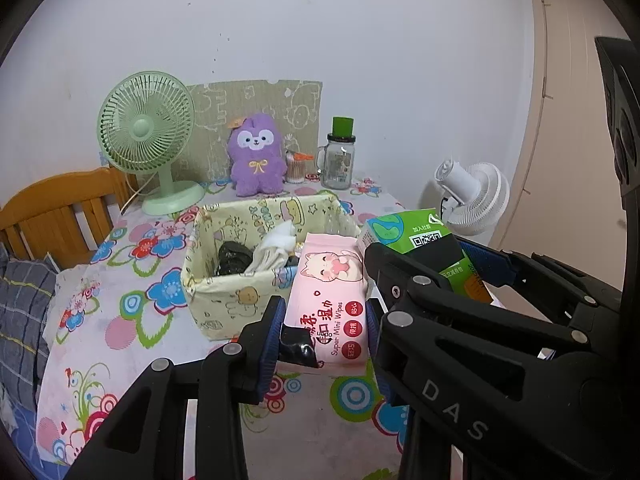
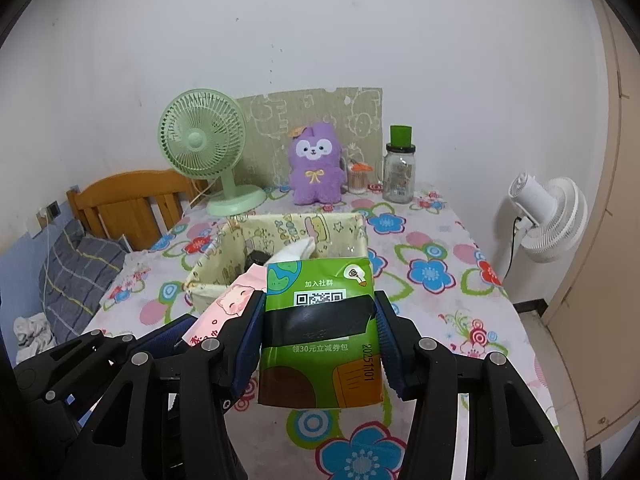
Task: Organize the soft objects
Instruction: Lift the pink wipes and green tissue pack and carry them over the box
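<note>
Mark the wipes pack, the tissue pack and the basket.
pink wipes pack (image 1: 326, 300), left wrist view, printed front.
green tissue pack (image 2: 320, 344), right wrist view, front face.
fabric basket (image 1: 224, 300), left wrist view, near wall.

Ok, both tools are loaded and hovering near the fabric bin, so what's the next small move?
Probably ease the left tool forward and release the pink wet-wipes pack into the yellow cartoon-print fabric bin. That pack already overlaps the bin's near rim, while the right tool holds the green tissue pack further back.
</note>
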A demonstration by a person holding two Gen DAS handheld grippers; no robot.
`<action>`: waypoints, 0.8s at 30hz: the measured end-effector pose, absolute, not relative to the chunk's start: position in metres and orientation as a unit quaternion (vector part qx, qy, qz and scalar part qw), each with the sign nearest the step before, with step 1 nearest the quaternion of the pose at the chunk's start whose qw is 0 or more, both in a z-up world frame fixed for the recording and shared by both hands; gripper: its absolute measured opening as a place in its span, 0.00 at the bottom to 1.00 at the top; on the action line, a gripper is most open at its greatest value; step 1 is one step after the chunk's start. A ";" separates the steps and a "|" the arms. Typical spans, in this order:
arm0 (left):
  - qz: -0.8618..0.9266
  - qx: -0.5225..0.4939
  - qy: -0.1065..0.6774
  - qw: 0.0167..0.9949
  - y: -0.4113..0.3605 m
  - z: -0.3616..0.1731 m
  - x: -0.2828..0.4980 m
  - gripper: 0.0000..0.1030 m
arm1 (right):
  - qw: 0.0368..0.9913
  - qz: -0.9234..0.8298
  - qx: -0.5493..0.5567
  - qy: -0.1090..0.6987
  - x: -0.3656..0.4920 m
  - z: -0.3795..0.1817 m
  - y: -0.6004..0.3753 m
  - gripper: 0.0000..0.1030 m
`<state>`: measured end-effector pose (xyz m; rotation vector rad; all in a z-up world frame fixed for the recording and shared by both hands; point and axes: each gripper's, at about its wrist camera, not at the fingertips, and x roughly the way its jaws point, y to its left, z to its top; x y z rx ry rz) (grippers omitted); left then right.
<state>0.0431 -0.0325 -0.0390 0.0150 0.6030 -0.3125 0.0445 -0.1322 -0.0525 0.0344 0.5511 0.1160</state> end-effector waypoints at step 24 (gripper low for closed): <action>-0.136 0.005 0.286 0.948 -0.025 -0.022 0.079 0.40 | 0.964 0.072 0.010 0.257 0.079 -0.029 -0.124 0.54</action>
